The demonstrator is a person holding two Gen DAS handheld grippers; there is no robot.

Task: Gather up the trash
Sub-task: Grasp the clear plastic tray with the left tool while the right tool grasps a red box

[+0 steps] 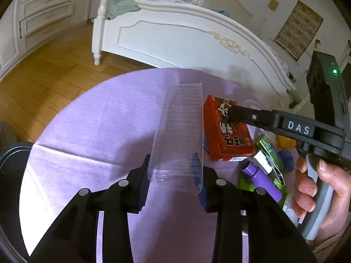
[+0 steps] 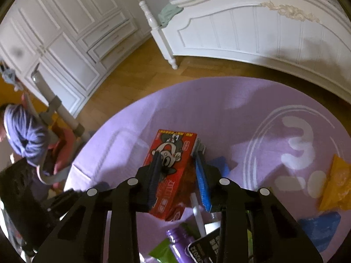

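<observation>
- Left wrist view: the left gripper [image 1: 173,175] pinches the near end of a clear ribbed plastic tray [image 1: 179,131], which stretches away over the round lilac rug [image 1: 98,120].
- Just right of the tray lies a red printed cardboard box [image 1: 223,135]; the right gripper [image 1: 230,115], held by a hand [image 1: 316,188], reaches onto it.
- Further right, a purple plastic bottle [image 1: 261,179] and a green wrapper [image 1: 271,153] lie together.
- Right wrist view: the right gripper's fingers [image 2: 200,171] press the red box's sides; an orange plastic bag [image 2: 335,184] lies at far right.
</observation>
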